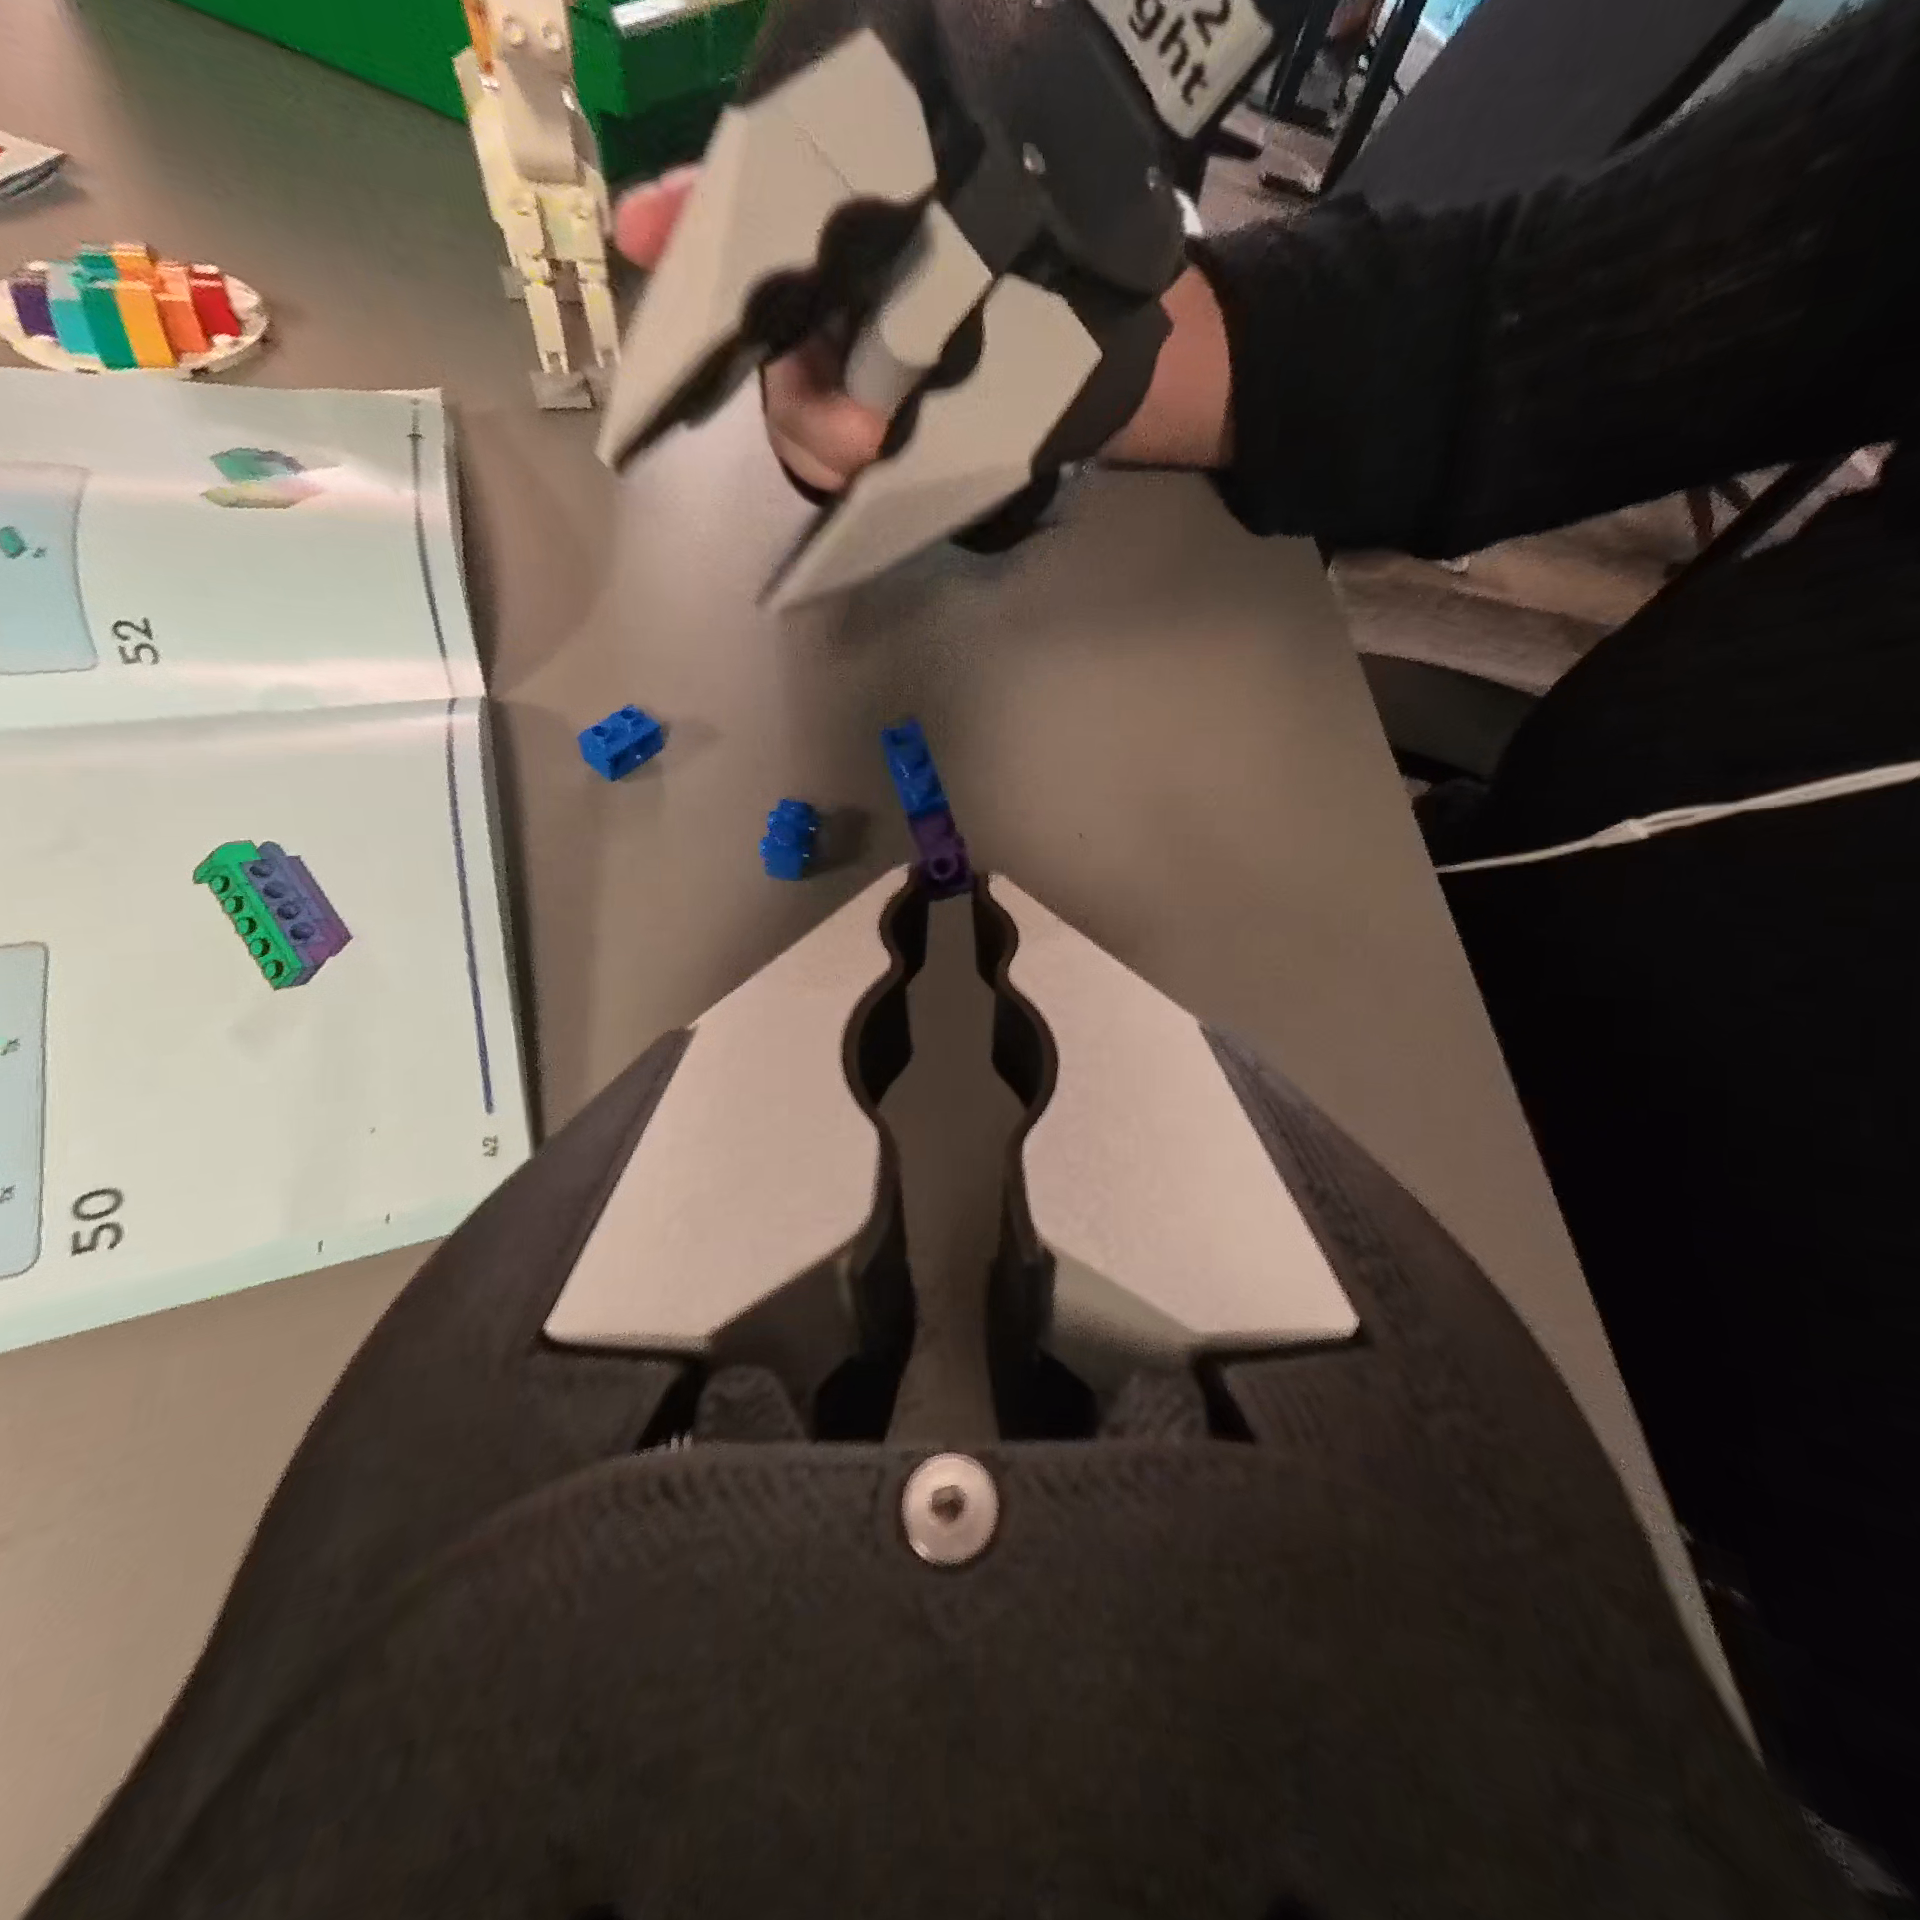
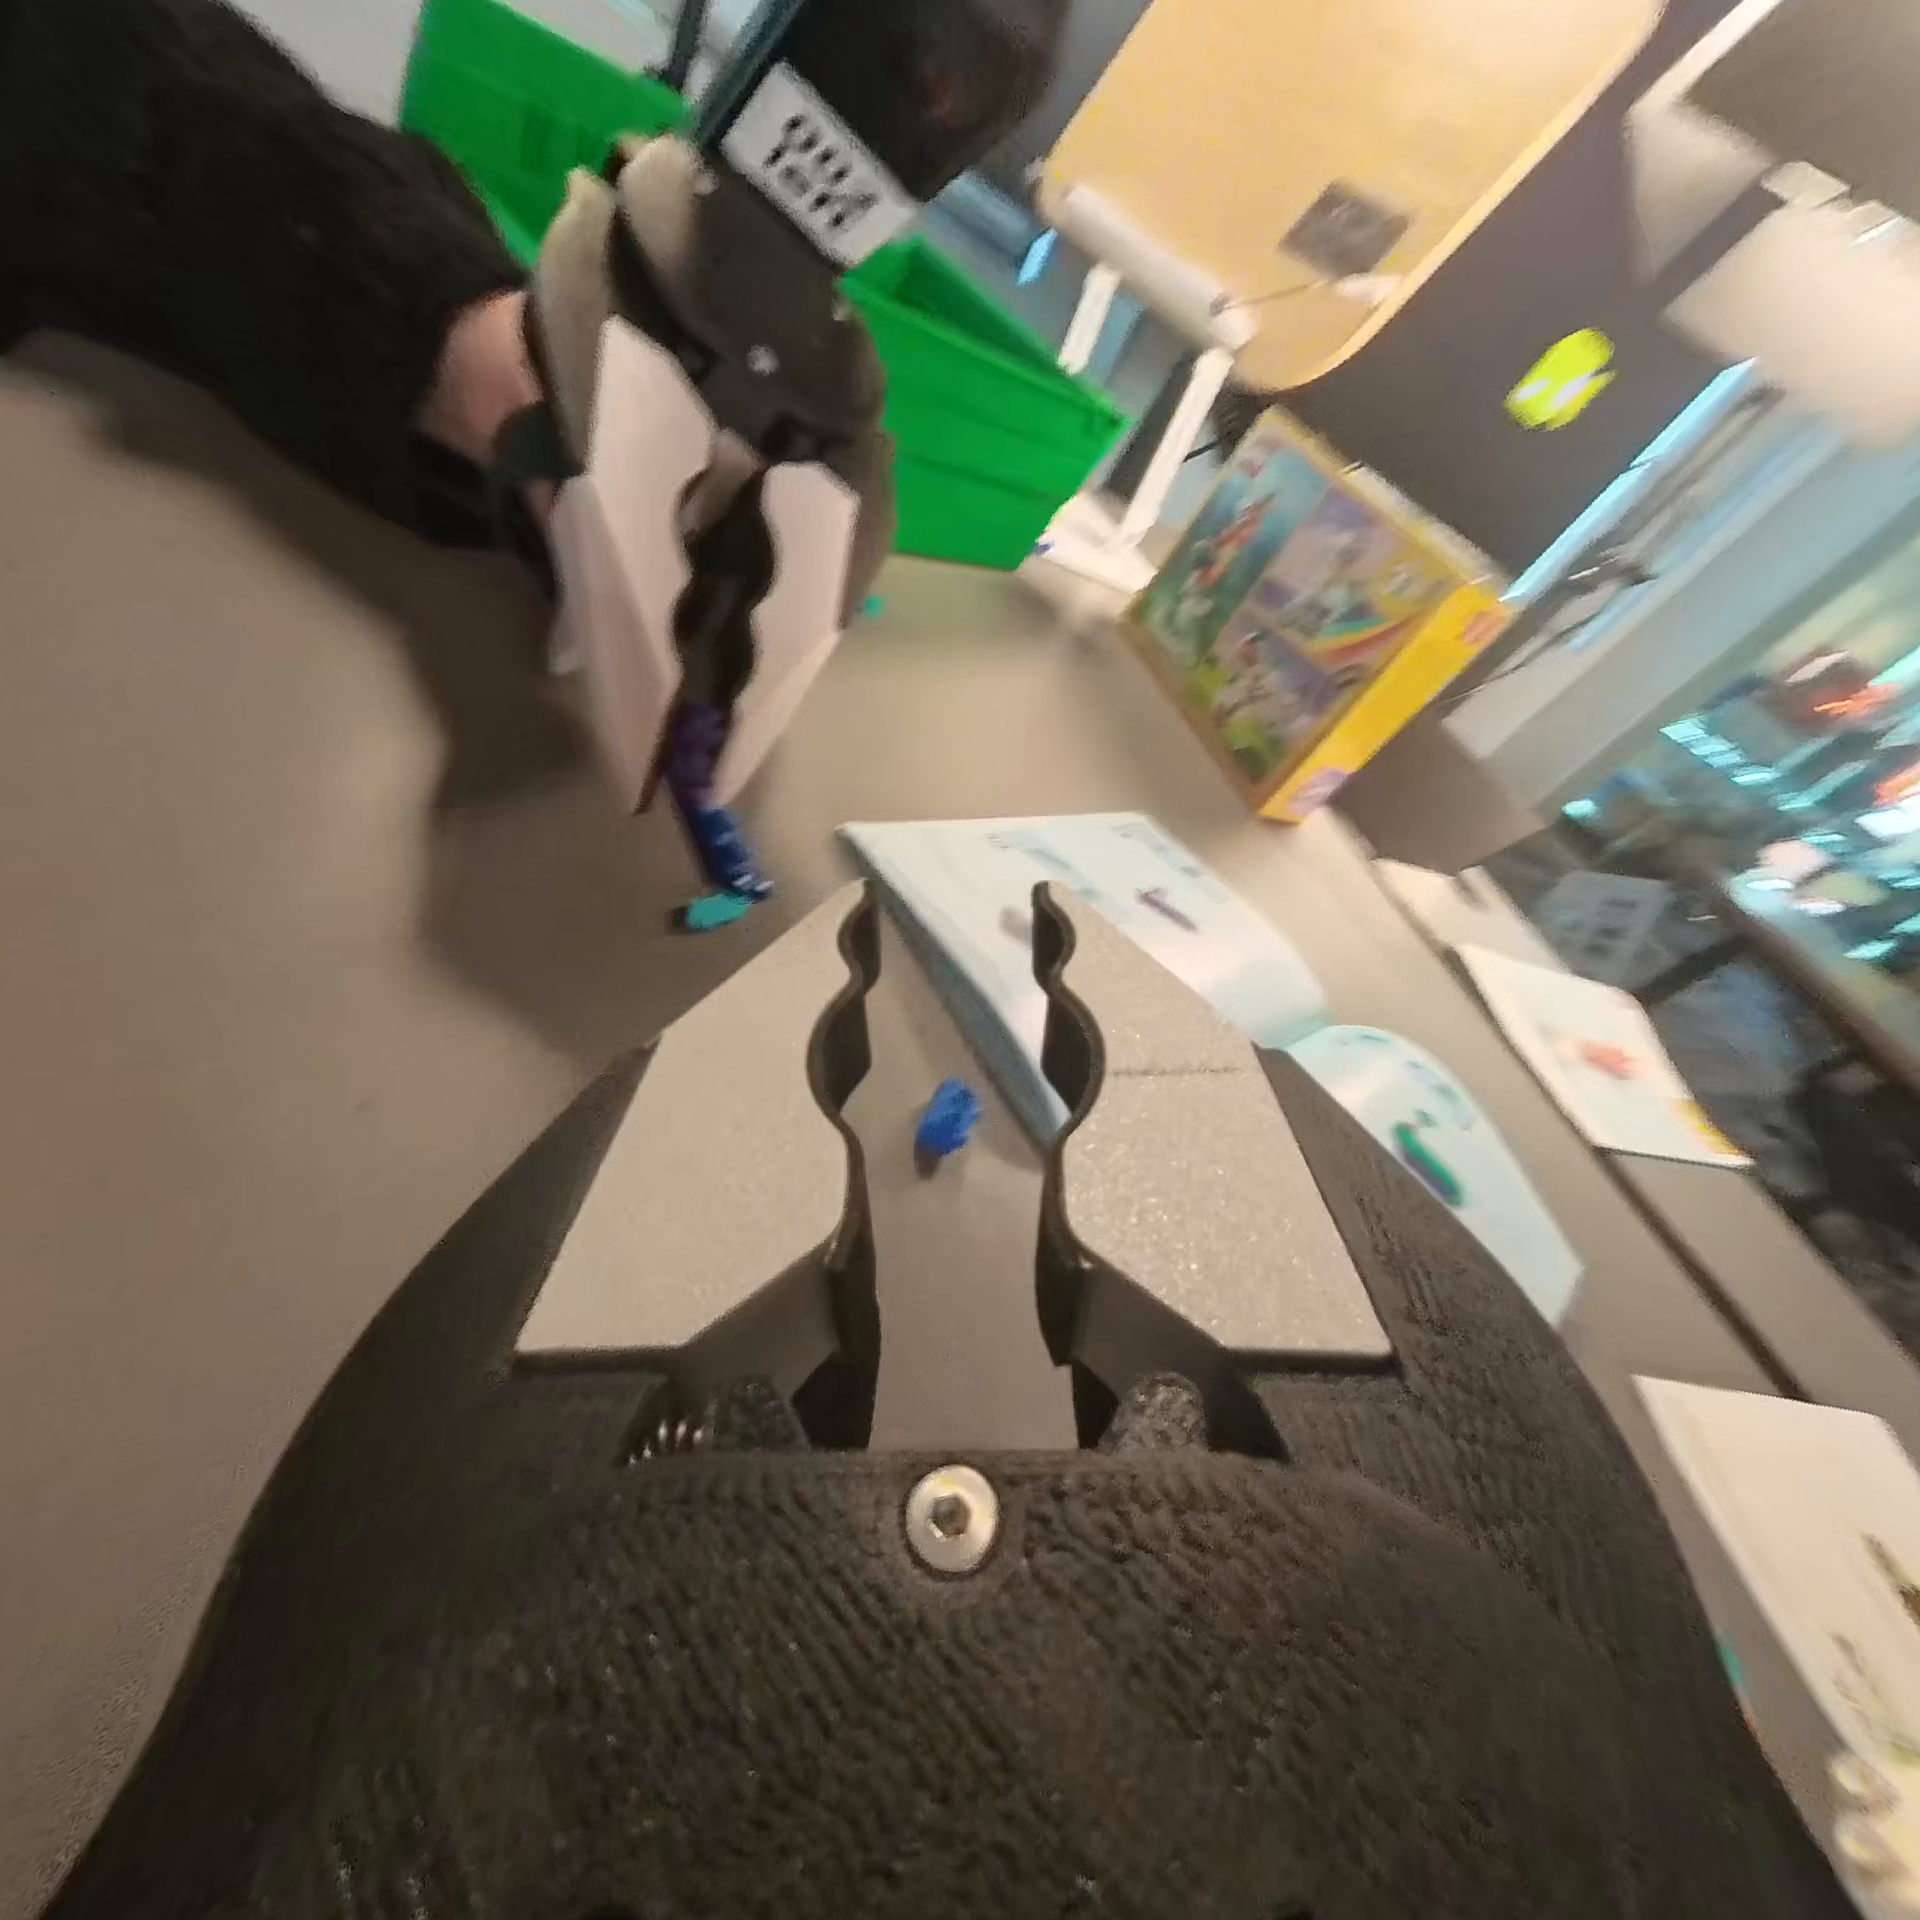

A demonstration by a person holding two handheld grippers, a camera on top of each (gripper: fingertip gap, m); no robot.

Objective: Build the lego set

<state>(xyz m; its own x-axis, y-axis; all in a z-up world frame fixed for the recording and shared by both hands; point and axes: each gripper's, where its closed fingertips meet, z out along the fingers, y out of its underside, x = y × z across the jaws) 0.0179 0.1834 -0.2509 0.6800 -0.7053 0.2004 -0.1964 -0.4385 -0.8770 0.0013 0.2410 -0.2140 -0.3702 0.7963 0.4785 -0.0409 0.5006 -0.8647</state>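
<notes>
My left gripper (image 1: 945, 883) is shut on a small purple and blue brick assembly (image 1: 923, 800), gripping its purple end, with the blue end sticking out forward over the table. The same assembly (image 2: 712, 821) shows in the right wrist view, hanging from the left gripper (image 2: 691, 779). Two loose blue bricks (image 1: 621, 740) (image 1: 790, 840) lie on the grey table to the left of it. My right gripper (image 2: 951, 899) is open and empty, held above the table; it shows in the left wrist view (image 1: 696, 530) above and behind the bricks. One blue brick (image 2: 945, 1122) lies below its fingers.
An open instruction booklet (image 1: 239, 831) lies at the left. Behind it stand a white brick figure (image 1: 540, 197) and a round plate with a rainbow build (image 1: 125, 307). Green bins (image 2: 935, 395), the set's box (image 2: 1309, 613) and more booklets (image 2: 1590, 1049) are around. The table edge (image 1: 1403, 831) runs at the right. Left tips to right tips: about 7 cm. The white brick figure (image 1: 540, 197) is about 20 cm from my right fingertips and 25 cm from my left.
</notes>
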